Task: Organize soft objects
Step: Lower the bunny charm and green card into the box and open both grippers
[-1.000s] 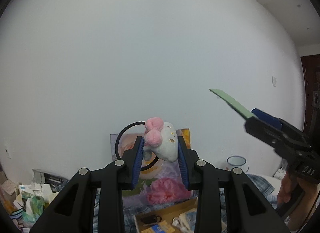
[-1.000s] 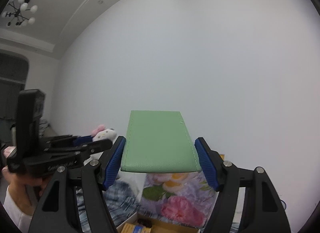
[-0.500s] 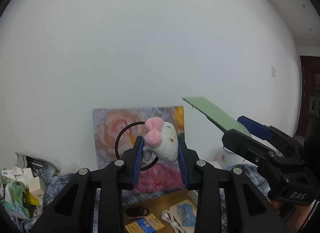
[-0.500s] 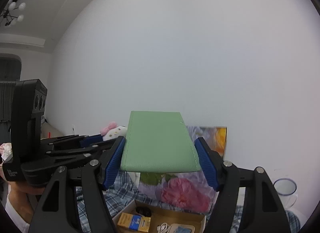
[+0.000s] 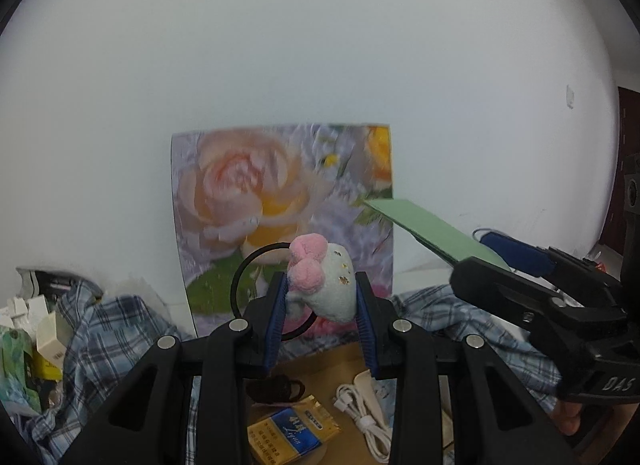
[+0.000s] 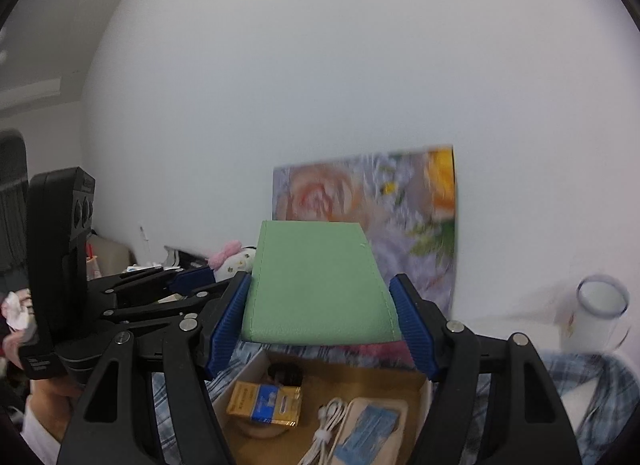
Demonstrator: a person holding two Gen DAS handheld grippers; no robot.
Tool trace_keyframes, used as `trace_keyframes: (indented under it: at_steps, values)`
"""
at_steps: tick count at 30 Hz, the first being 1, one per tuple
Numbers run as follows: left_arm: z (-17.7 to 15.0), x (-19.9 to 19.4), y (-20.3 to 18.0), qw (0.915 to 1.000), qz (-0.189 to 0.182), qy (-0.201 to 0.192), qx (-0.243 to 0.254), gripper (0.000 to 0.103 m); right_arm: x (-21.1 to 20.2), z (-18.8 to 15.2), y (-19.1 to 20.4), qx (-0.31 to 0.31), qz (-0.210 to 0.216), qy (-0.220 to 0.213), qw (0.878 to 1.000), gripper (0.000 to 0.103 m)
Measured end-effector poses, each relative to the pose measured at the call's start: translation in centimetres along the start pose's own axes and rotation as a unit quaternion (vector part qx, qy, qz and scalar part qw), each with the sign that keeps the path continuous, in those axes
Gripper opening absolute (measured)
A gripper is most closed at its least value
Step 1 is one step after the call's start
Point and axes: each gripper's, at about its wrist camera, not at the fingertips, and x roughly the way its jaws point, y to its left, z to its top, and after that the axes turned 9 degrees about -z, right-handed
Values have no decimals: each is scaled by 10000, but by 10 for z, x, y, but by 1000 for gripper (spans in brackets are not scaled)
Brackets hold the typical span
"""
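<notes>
The left gripper (image 5: 322,301) holds a plush toy (image 5: 330,289) between its fingers, with a ring (image 5: 240,277) hanging at the toy's left. To its right the right gripper (image 6: 320,305) holds a flat pad (image 6: 316,289) lying level. Below both, near, sits a cardboard box (image 6: 416,377); in it lie a packet (image 5: 290,431) at left and a coiled cable (image 5: 360,413) right of it. Behind the box a flower picture (image 5: 280,201) leans on the far wall. A checked cloth (image 5: 108,329) spreads left and right of the box. A cup (image 6: 596,313) stands far right.
</notes>
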Motion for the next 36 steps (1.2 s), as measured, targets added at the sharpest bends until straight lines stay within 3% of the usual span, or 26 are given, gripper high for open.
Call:
trace_keyframes:
  at_steps: [9,19,23,36]
  values:
    - [-21,29,16,9987,-143,375,-323,35,30,-25,-30,567,208,623,9962,69]
    - [-43,61,15,9957,-112,860,-337,35,51,-43,-27,439,-21,1082,9932,69]
    - [-53,74,15,9934,70,1096,-321,35,61,-50,-26,406,-67,1350,9900,69]
    - [-76,102,24,9861,-174,1551,-564,34,91,-78,-29,294,-175,2151,9760,69]
